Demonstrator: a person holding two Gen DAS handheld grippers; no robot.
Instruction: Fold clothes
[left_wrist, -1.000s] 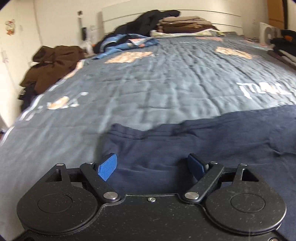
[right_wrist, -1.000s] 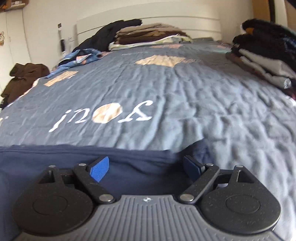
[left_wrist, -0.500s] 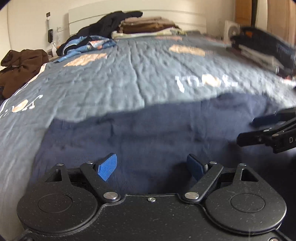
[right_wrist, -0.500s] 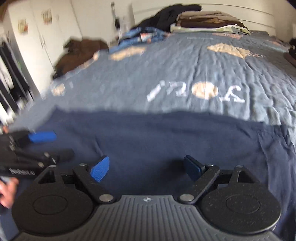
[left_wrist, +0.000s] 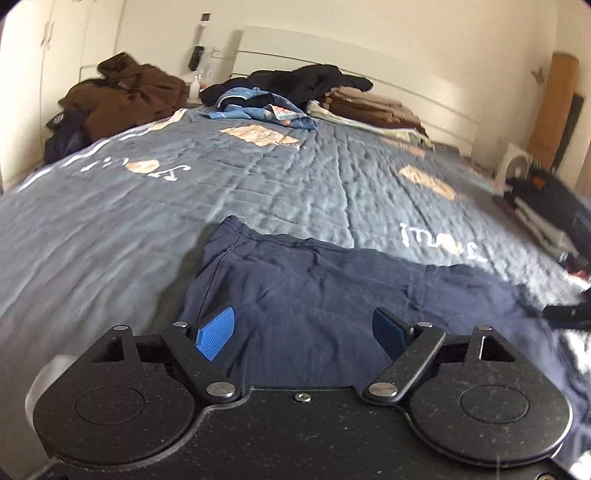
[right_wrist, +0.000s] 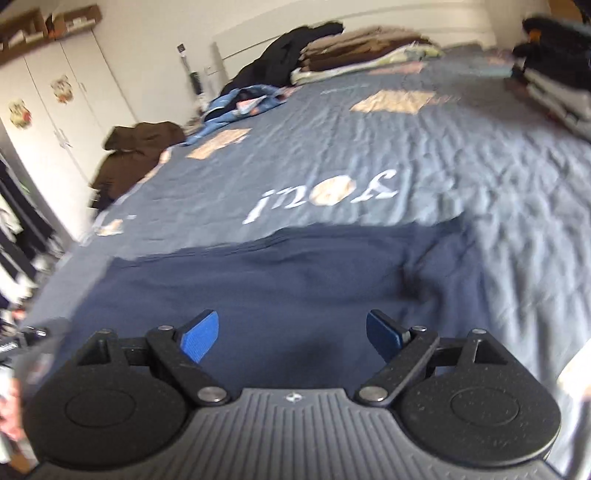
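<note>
A dark navy garment lies spread flat on the near part of the blue-grey bedspread; the right wrist view shows it too. My left gripper hovers over its left part, jaws wide apart, nothing between the blue pads. Over the garment's right part my right gripper is open as well, holding nothing. A dark tip of the right gripper shows at the right edge of the left wrist view. The garment's near edge is hidden under both grippers.
Folded brown and beige clothes and a black heap lie by the headboard, with a crumpled blue piece. A brown jacket is piled at the left, a dark folded stack at the bed's right side. White wardrobe at left.
Both views have risen and swung over the garment. The left view first turned right, then back to the garment's left corner; the right view swung left, then partway back. Jaws stayed wide.
</note>
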